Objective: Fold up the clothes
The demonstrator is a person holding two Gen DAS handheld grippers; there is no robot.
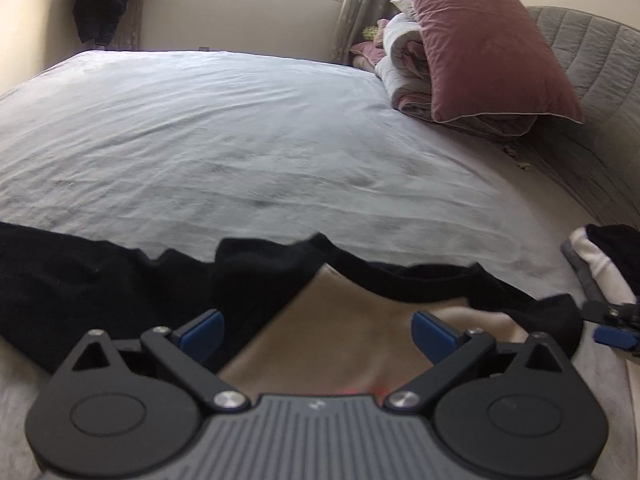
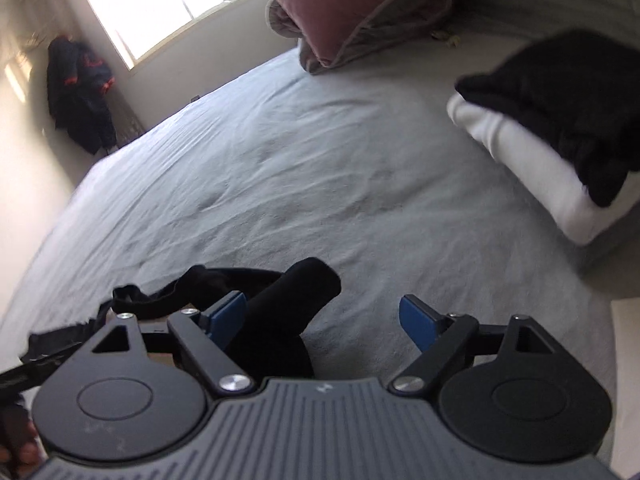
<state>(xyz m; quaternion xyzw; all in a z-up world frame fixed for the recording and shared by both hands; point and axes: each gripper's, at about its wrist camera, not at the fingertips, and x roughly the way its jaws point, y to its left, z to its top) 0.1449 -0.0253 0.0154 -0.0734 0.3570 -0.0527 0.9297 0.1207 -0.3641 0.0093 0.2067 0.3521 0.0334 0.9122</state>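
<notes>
Tongs (image 1: 318, 334) on the left hang apart over the black garment (image 1: 100, 284) at the lower edge of the bed (image 1: 240, 128). Right tongs (image 2: 322, 320) gape too, clamping nothing, probably readying a fold. Folded pile (image 2: 560, 136) waits upper right.

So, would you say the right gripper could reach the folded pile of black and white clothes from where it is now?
Probably yes. The right gripper is open and holds nothing, and only bare bed sheet lies between it and the folded pile, ahead to its right.
</notes>
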